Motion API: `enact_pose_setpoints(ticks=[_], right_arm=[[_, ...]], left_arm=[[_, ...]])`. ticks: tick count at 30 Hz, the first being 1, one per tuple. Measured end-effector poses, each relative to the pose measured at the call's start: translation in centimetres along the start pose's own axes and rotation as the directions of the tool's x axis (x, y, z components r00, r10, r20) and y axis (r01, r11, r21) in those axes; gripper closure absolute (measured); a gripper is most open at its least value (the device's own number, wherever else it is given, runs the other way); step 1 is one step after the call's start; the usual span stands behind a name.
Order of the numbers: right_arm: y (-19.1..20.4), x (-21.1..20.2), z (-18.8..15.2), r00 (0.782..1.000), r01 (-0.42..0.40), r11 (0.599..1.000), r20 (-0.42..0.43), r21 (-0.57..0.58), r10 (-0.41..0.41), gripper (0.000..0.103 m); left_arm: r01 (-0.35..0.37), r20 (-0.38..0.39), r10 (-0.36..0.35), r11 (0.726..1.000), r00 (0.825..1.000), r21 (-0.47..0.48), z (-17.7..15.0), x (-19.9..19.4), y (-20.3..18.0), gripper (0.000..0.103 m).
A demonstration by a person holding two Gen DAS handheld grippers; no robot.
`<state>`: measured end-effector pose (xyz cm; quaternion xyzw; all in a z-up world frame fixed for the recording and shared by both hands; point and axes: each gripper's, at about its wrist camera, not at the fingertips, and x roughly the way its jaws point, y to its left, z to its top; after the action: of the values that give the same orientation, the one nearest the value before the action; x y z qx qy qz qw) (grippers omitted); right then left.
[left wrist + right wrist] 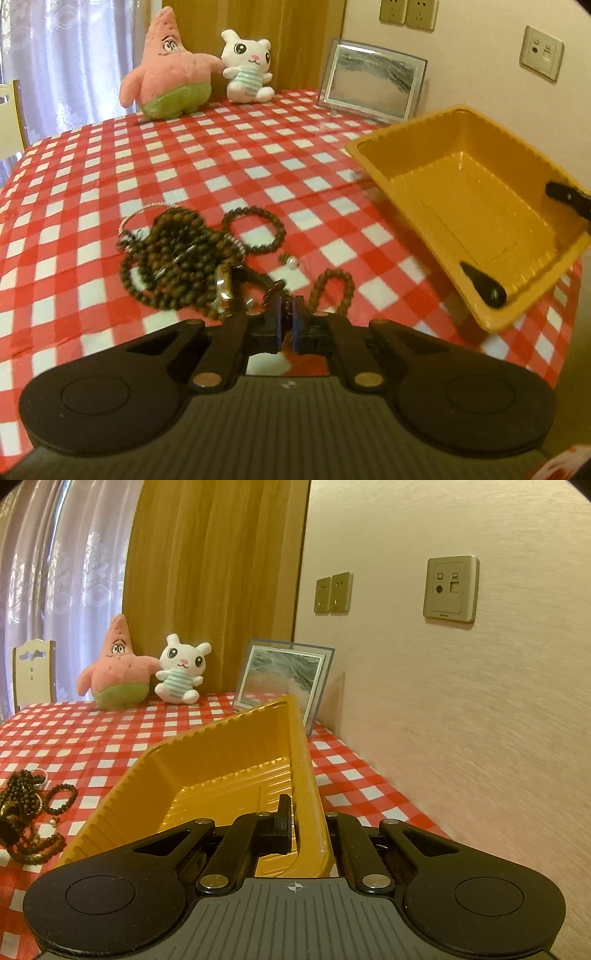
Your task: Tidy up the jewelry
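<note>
The job looked barely begun. The shallow yellow-orange plastic tray (476,206) was empty in both views, while all the jewelry – a tangled heap of dark brown wooden bead strands and thin silver bangles (177,254) – lay on the red-and-white checked table (258,162). A separate dark bead bracelet (255,229) rested at the heap's right edge, a small pale pearl-like piece (291,262) lay just beyond it, and a lighter brown bead loop (332,291) curled near the front.

The left gripper (285,321) hung low over the near edge of the heap, its fingers (275,321) drawn almost together on what appeared to be a beaded strand or cord running down from the pile; the blur made it hard to say exactly which strand. So the first piece was likely just pinched, with everything yet to be carried over.

The right gripper (303,823) had its fingers pressed on the tray's near rim, holding the tray tipped up off the table with its open side towards the beads.

The left wrist view showed the heap's make-up and the right gripper's black fingers (484,286) on the rim from outside. The right wrist view showed the ribbed tray wall close up and only a sliver of the beads at its left edge – but more of the wall sockets (450,589).
</note>
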<state>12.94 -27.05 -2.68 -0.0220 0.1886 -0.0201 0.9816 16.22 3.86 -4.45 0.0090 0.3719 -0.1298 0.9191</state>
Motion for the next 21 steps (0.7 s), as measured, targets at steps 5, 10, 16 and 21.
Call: enact_pose_setpoints(ticks=[5, 10, 16, 21], right_arm=[[0.0, 0.0, -0.1, 1.0, -0.002, 1.0, 0.001, 0.003, 0.002, 0.098], [0.0, 0.0, -0.1, 1.0, -0.004, 1.0, -0.004, -0.001, 0.004, 0.098], [0.1, -0.1, -0.2, 1.0, -0.005, 1.0, -0.003, 0.004, 0.005, 0.098], [0.0, -0.1, -0.1, 1.0, -0.011, 1.0, -0.001, 0.007, 0.011, 0.098]], left_arm=[[0.009, 0.003, -0.009, 1.0, 1.0, -0.011, -1.2, -1.8, 0.8, 0.098], [0.017, 0.048, -0.016, 0.999, 0.999, -0.027, -0.7, -2.9, 0.6, 0.099], [0.058, 0.131, -0.052, 0.997, 0.99, -0.044, 1.5, -4.2, 0.0, 0.099], [0.104, 0.179, -0.094, 0.994, 0.979, -0.044, 3.0, -5.0, -1.1, 0.099]])
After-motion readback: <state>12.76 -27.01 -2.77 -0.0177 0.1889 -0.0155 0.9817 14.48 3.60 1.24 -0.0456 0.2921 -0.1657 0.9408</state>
